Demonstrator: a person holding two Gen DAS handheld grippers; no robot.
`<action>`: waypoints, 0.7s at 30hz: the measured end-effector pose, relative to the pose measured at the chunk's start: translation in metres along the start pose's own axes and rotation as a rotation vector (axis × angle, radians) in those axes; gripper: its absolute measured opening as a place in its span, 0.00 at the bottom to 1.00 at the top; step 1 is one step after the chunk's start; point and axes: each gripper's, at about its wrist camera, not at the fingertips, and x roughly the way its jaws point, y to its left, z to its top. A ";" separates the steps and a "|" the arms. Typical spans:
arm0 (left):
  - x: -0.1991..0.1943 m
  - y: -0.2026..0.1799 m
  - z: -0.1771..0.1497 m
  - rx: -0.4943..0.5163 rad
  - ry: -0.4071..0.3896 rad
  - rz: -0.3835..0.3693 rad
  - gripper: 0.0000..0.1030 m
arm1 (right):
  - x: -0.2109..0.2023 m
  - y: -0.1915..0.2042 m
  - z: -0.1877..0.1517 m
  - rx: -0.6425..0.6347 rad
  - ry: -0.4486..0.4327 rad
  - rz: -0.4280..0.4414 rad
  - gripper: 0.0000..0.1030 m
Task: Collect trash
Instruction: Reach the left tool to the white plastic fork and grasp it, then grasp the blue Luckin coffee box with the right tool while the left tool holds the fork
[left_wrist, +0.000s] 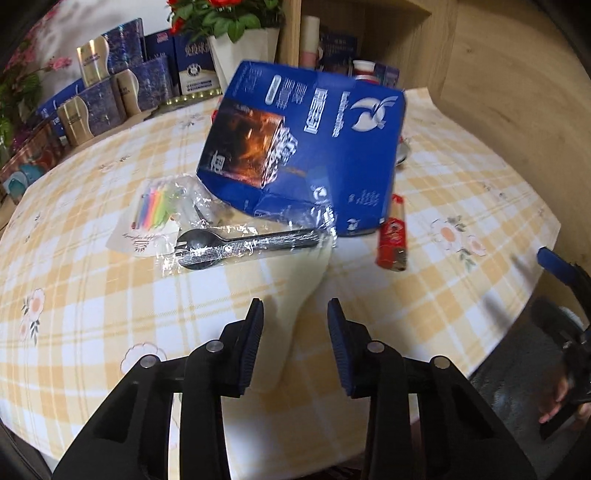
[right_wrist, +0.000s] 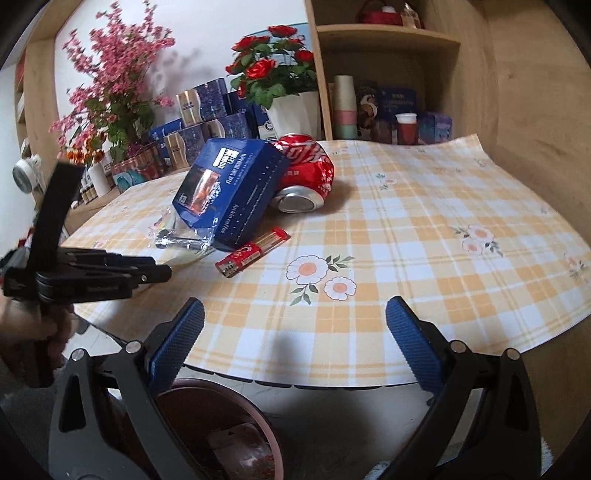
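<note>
On the checked tablecloth (right_wrist: 406, 221), toward its far left part as your right camera sees it, you have one cluster of trash: a blue coffee box (left_wrist: 306, 147), tilted and propped up on other litter; a crushed red can (right_wrist: 306, 170) lying on its side just behind the box, its silver end facing you; a red wrapper stick (left_wrist: 392, 236) lying flat just beside the box's near corner; a clear bag of black plastic cutlery (left_wrist: 243, 243) tucked partly under the box's near edge; and a small packet of coloured candles (left_wrist: 153, 206) to the left of it. Your left gripper (left_wrist: 295, 314) hovers over the table directly before this cluster, jaws moderately open and holding nothing. Your right gripper (right_wrist: 295, 314) sits back at the table's near edge, jaws wide and empty, above a brown bin (right_wrist: 207, 417) that stands on the floor below and already holds some scraps. The deciding relation: the cutlery bag lies straight ahead of the left jaws, nearer than anything else, with its long axis running left to right, that is, across the line of the fingers. The left hand is clearly the closer one; the right is well apart from the whole pile. Judged from this, a forward reach with the left jaws would straddle the bag's narrow width without turning the wrist, though the box resting on its far end may drag or topple.
</note>
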 end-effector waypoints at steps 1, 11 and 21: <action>0.002 0.000 0.000 0.019 -0.008 0.011 0.31 | 0.001 -0.002 0.000 0.014 0.004 0.006 0.94; -0.019 0.004 -0.003 -0.001 -0.091 -0.016 0.11 | 0.012 -0.008 0.000 0.060 0.031 0.045 0.94; -0.044 0.032 -0.011 -0.260 -0.136 -0.245 0.11 | 0.025 -0.004 0.048 0.117 -0.011 0.113 0.94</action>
